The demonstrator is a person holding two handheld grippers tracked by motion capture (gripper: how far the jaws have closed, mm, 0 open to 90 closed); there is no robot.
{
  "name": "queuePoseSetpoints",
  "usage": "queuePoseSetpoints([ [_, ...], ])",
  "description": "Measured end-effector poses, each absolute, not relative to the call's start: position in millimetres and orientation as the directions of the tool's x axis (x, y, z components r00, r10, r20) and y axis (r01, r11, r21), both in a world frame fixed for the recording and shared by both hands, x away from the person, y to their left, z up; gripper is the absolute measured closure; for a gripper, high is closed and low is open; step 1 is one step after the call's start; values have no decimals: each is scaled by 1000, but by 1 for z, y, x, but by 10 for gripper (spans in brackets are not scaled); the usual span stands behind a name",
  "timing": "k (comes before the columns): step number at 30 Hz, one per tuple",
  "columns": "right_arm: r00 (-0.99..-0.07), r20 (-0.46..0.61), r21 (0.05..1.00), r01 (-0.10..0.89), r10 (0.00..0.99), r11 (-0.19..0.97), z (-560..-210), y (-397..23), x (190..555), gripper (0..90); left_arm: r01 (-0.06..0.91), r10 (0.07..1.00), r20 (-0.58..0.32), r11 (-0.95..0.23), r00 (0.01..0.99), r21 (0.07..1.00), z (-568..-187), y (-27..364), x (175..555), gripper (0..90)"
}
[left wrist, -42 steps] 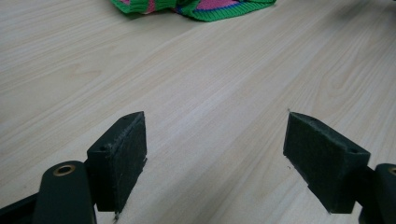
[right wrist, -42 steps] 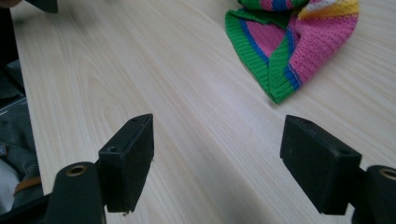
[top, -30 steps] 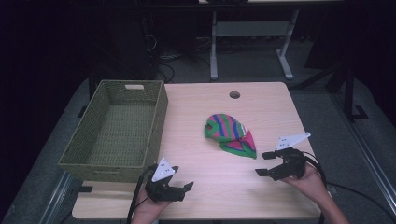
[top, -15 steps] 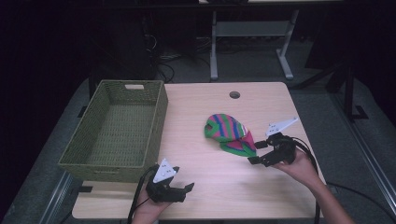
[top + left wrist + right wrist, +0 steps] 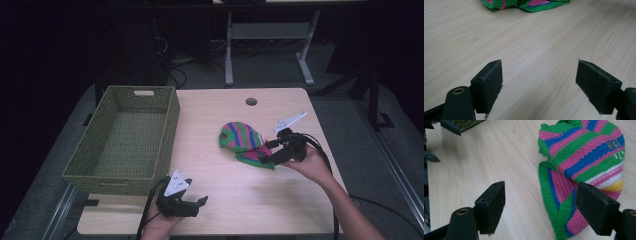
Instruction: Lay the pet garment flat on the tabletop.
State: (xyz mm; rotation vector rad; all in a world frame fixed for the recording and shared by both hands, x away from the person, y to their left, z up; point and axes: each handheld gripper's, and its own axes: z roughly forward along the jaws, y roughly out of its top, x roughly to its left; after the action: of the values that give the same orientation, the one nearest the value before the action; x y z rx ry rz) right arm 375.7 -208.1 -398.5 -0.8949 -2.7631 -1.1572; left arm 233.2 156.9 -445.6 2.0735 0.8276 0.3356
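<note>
A knitted cloth striped green, pink and blue (image 5: 242,141) lies crumpled on the wooden table (image 5: 220,110), right of centre. My right gripper (image 5: 266,153) hovers at the cloth's right edge, open, jaws wide apart over its green hem (image 5: 549,195). Nothing is between them. My left gripper (image 5: 200,204) rests near the table's front edge, open and empty, pointing across bare wood toward the cloth (image 5: 524,3) far ahead. In the right gripper view the left gripper's tips (image 5: 441,135) appear at the top left.
A green woven basket (image 5: 82,165) stands empty on the table's left side. A round cable hole (image 5: 251,101) sits near the far edge. Beyond the table are a dark floor, cables and a metal desk frame (image 5: 270,35).
My right gripper has moved left and forward from the table's right side to the cloth's right edge. The left gripper has stayed in place.
</note>
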Motion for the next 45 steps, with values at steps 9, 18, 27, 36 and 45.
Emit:
queuePoseSetpoints([
  [9,-832,218,626,520,510,581,-397,-196,395,238,429,666,-58,-409,744,805,-445,157,233,212],
  [18,-826,219,609,532,519,588,-398,-181,414,238,431,669,-63,-402,741,808,-444,159,234,212],
  [27,-837,166,563,514,521,647,-407,-159,424,245,433,668,-71,-394,741,811,-444,159,234,213],
  [36,-831,130,538,517,541,666,-417,-142,435,245,431,668,-70,-394,741,812,-444,159,234,215],
  [45,-781,94,483,578,617,658,-436,-137,444,264,428,663,-70,-396,745,812,-443,159,233,219],
])
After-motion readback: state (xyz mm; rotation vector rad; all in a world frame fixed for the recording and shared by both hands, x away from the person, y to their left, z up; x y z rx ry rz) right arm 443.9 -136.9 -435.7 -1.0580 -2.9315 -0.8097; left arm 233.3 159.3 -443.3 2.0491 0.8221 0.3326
